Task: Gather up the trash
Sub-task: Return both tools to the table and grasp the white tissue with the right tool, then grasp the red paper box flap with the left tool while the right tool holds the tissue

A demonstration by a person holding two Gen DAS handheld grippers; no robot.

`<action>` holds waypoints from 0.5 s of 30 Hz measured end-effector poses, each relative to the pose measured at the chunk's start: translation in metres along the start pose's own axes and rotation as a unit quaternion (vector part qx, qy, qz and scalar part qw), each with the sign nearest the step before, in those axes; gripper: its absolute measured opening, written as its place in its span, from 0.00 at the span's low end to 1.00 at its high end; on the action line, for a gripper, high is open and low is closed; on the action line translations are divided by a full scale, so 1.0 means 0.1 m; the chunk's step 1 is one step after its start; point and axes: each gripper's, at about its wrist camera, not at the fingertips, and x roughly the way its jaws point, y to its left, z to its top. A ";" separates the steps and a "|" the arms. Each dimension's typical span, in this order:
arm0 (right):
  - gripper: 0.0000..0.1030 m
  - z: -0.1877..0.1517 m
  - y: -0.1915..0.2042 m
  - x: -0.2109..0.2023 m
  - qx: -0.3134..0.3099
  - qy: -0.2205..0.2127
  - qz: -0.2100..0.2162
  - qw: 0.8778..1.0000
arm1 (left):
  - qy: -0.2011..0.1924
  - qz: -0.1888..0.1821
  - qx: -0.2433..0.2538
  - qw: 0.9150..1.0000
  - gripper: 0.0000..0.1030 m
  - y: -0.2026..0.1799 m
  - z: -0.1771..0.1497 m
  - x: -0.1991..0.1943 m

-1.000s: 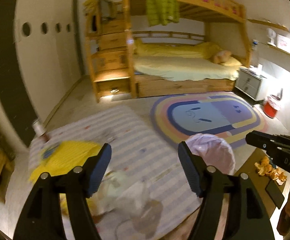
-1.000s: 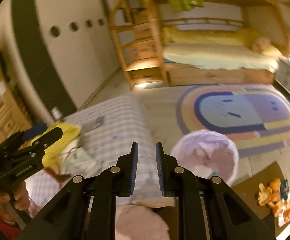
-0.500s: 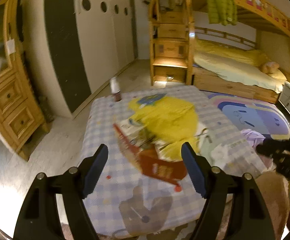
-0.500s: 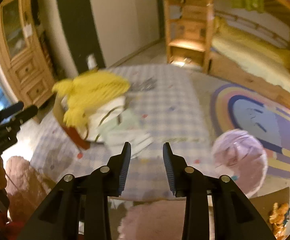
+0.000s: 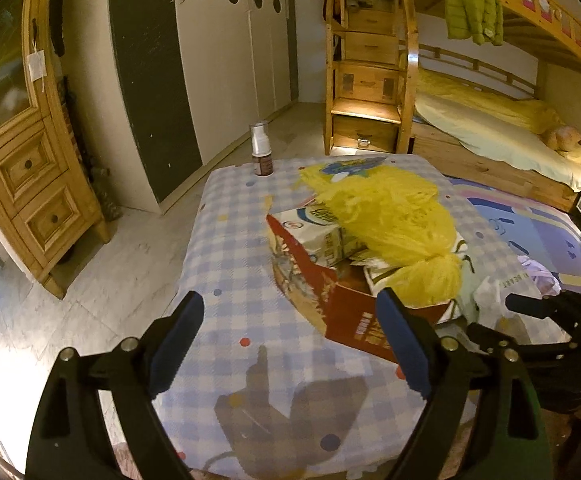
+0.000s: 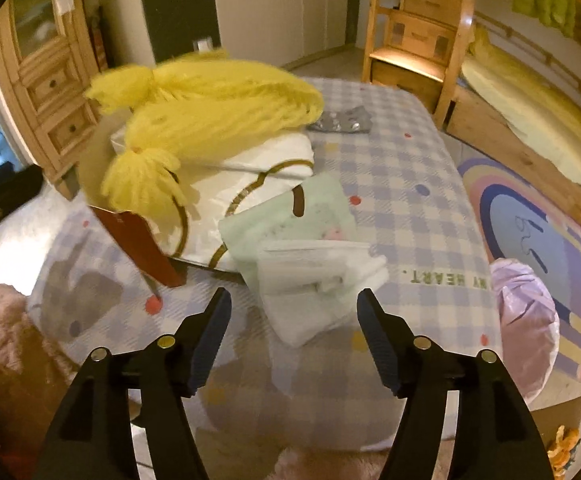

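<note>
right tool (image 6: 290, 344) jaws apart, just been opening, empty | white wrapper (image 6: 318, 292) looks light, crinkly | I'd pinch its near folded edge

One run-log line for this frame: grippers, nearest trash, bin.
left gripper: open, empty | right gripper: just opened, empty, above crumpled white plastic bag on checked tablecloth | pink-lined bin: beside table

Both grippers are being swung from the floor toward the table (image 5: 226, 264); the right gripper (image 6: 292, 338) jaws are being opened, nothing between them.
</note>
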 end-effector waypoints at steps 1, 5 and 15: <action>0.64 0.00 0.03 0.05 -0.006 0.003 -0.010 1.000 | 0.002 0.001 -0.002 1.000 0.83 0.01 0.00 0.01; 0.62 0.00 0.10 0.16 -0.024 0.006 -0.049 0.998 | 0.006 0.001 -0.009 1.000 0.83 0.06 0.00 0.05; 0.03 -0.06 -0.08 -0.20 0.013 -0.029 -0.060 0.998 | 0.007 -0.015 -0.003 1.000 0.83 0.09 -0.08 0.01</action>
